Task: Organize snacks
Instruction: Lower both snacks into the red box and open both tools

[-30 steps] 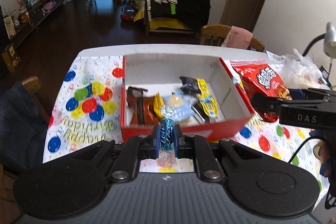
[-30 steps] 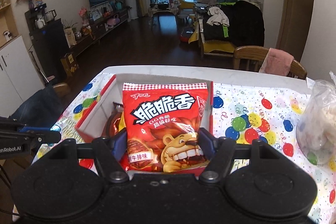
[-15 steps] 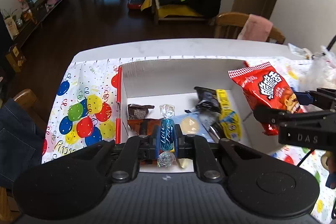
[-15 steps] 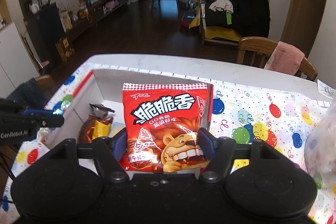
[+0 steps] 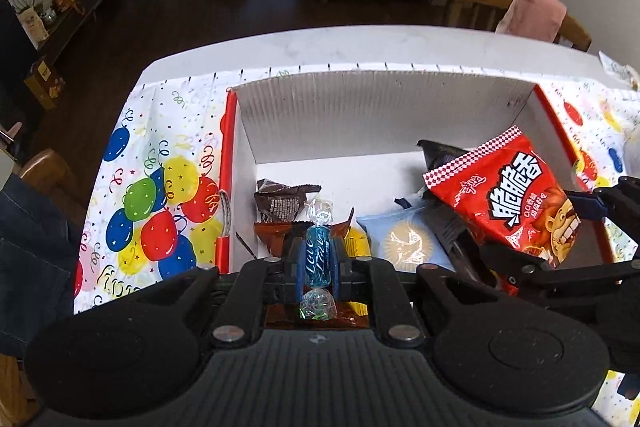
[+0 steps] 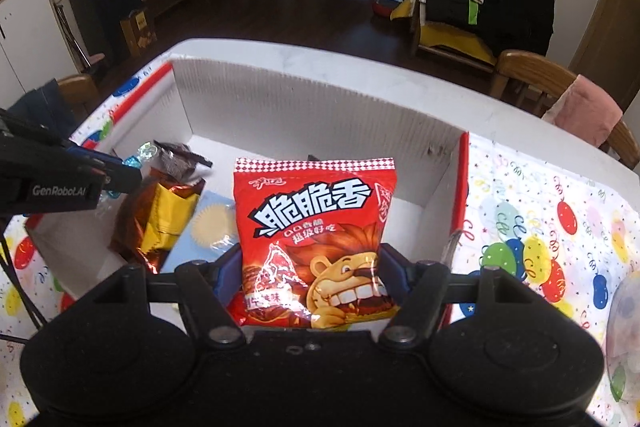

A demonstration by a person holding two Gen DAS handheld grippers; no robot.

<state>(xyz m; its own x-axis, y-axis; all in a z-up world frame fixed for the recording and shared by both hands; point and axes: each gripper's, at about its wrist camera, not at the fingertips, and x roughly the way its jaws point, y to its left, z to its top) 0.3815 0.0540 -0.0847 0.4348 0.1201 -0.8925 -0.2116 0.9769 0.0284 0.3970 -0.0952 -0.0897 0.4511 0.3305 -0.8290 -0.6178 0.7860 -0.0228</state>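
Note:
A red-edged white cardboard box (image 5: 360,115) sits on the balloon-print tablecloth. Inside lie a brown wrapper (image 5: 282,203), a gold and copper foil pack (image 6: 160,215) and a light blue biscuit pack (image 5: 404,241). My left gripper (image 5: 318,263) is shut on a blue twist-wrapped candy (image 5: 318,259), held upright over the box's near left part. My right gripper (image 6: 312,271) is shut on a red snack bag (image 6: 314,243) with a cartoon lion, hanging over the box's right half; the same red snack bag (image 5: 508,195) shows at the right of the left wrist view.
The balloon tablecloth (image 5: 152,195) covers the white table. A clear plastic bag (image 6: 624,331) rests at the right edge. A wooden chair with a pink cloth (image 6: 576,107) stands behind the table. A chair with dark denim (image 5: 28,247) is at the left.
Both grippers have come forward and down over the box, each still holding its snack. The box now fills more of both views, with the red bag above its interior.

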